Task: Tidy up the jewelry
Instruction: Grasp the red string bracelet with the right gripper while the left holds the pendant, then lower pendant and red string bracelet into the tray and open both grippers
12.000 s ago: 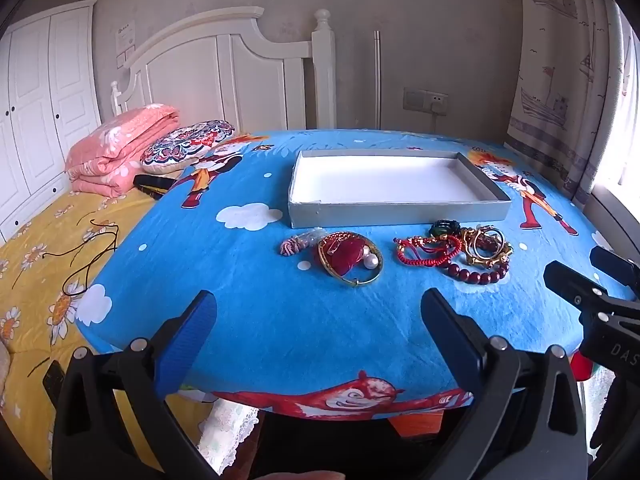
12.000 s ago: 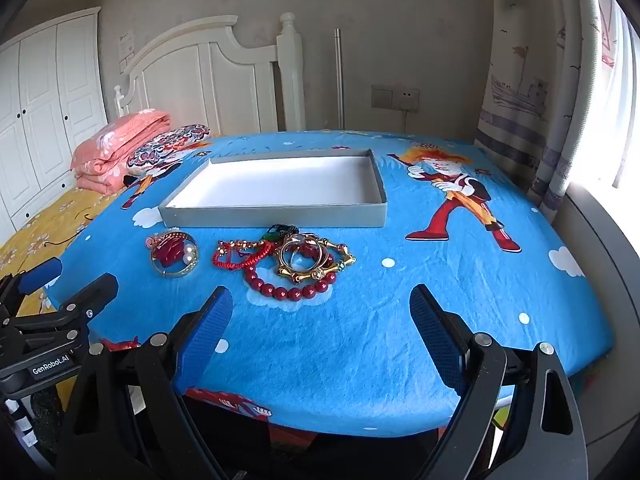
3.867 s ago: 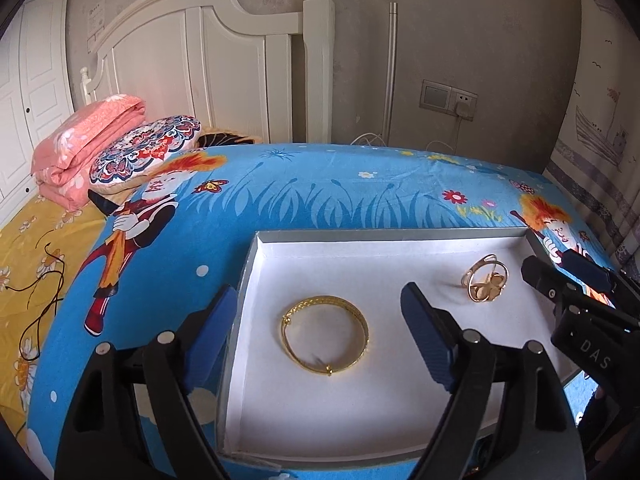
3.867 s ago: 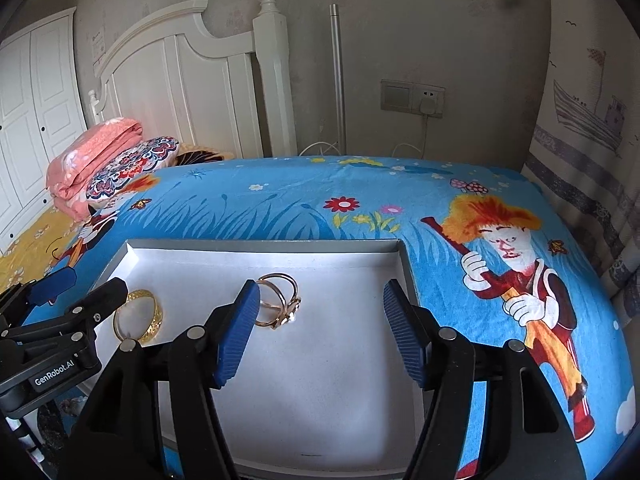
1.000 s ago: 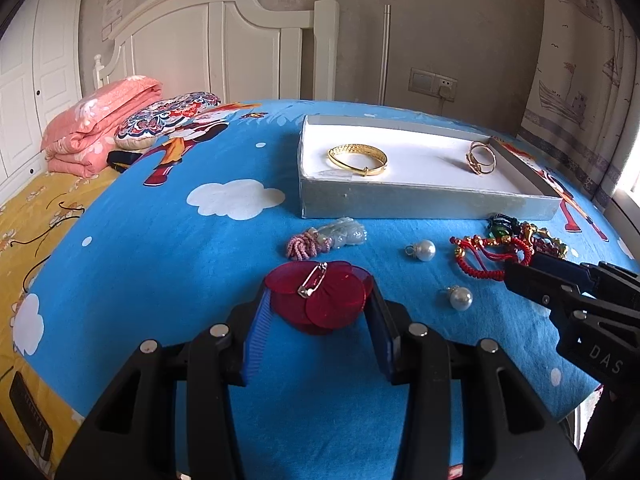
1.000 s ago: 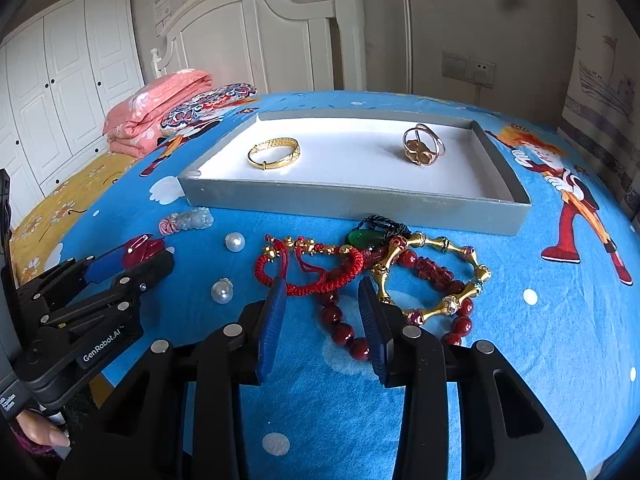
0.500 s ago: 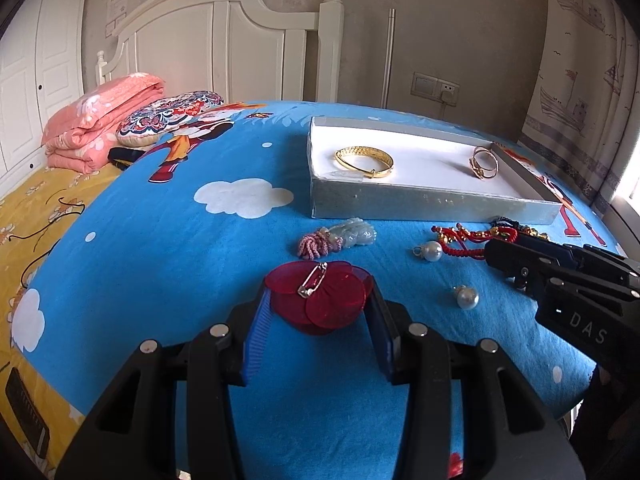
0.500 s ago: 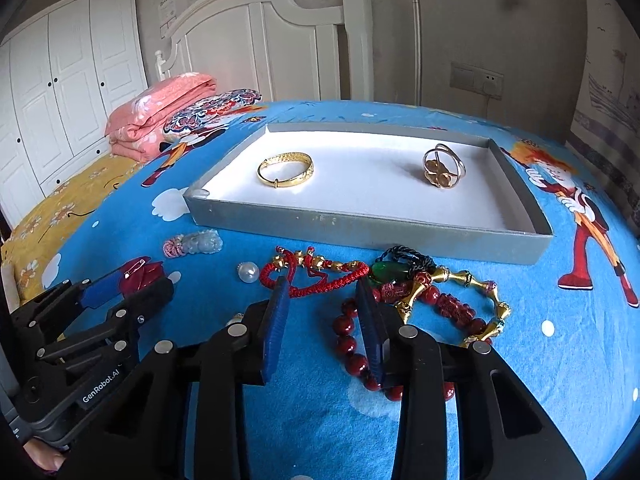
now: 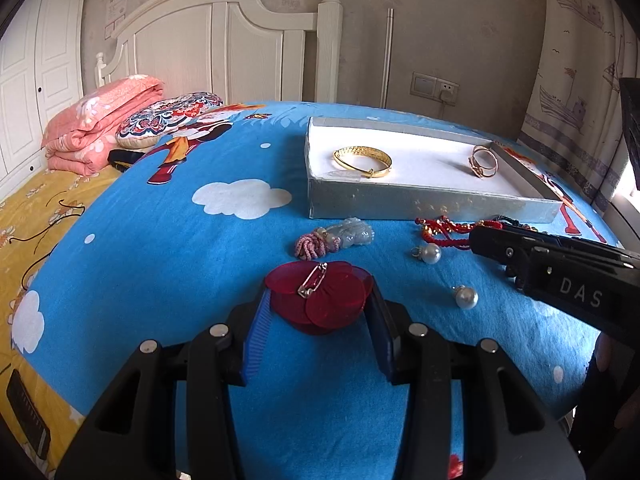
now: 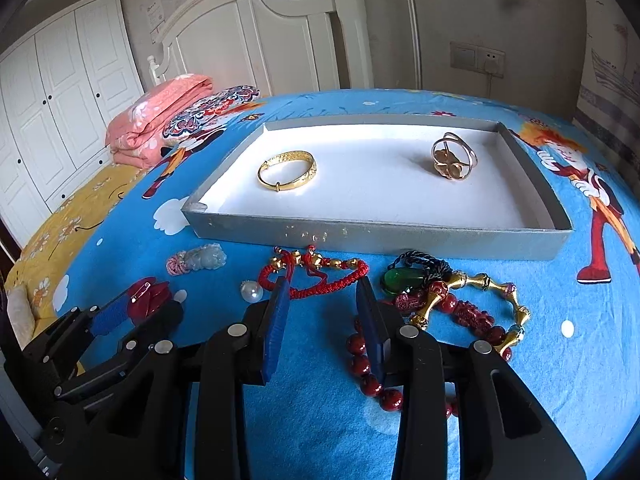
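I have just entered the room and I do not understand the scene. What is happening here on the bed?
A person is sorting jewelry into a grey tray with two handheld grippers. A gold bangle and a gold ring piece already lie in the tray. The left gripper holds a red flower brooch. The right gripper is around the red cord bracelet, not clearly shut on it. Pearls and beaded bracelets lie outside.

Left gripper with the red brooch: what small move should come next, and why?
Probably carry the red flower brooch forward and over the near wall of the grey tray, then release. The left gripper is already shut on it, and the gold bangle and gold ring lie inside with bare floor between them.
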### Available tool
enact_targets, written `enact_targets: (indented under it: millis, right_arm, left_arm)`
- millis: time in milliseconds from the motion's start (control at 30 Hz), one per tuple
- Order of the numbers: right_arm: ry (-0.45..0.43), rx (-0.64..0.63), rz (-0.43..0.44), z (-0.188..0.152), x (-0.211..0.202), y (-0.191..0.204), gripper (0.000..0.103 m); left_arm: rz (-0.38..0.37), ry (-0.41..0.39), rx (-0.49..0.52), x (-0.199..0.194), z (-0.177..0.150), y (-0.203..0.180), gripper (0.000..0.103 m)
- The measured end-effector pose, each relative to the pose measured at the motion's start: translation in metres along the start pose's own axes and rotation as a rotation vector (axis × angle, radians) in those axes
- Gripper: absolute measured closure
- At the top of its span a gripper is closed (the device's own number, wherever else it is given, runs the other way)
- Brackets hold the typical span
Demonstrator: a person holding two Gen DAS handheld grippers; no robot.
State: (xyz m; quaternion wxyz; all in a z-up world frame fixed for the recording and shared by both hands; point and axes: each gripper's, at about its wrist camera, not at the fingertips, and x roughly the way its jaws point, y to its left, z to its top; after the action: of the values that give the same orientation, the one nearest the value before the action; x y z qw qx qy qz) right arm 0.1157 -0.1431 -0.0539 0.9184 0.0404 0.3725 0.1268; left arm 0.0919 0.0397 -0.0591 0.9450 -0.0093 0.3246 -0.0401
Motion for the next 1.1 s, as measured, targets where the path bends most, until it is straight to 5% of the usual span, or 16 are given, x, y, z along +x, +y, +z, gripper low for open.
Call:
enact_targets:
  millis: [267,333,433,1100]
  right_arm:
    - [0.038,-0.001,-0.046,0.011,0.012,0.010,0.069]
    - [0.039,-0.028,-0.083,0.013,0.016,0.014,0.089]
    - [0.016,-0.075,-0.106,0.013,0.015,0.021,0.098]
    - [-0.143,-0.080,-0.044,0.000,-0.061,0.008,0.098]
  left_arm:
    - [-0.002,0.000,0.001,0.000,0.000,0.000,0.059]
    - [-0.003,0.001,0.003,0.000,0.000,0.000,0.060]
    - [-0.003,0.002,0.003,0.000,0.000,0.000,0.060]
    - [-0.026,-0.005,0.031,-0.010,0.008,-0.021,0.059]
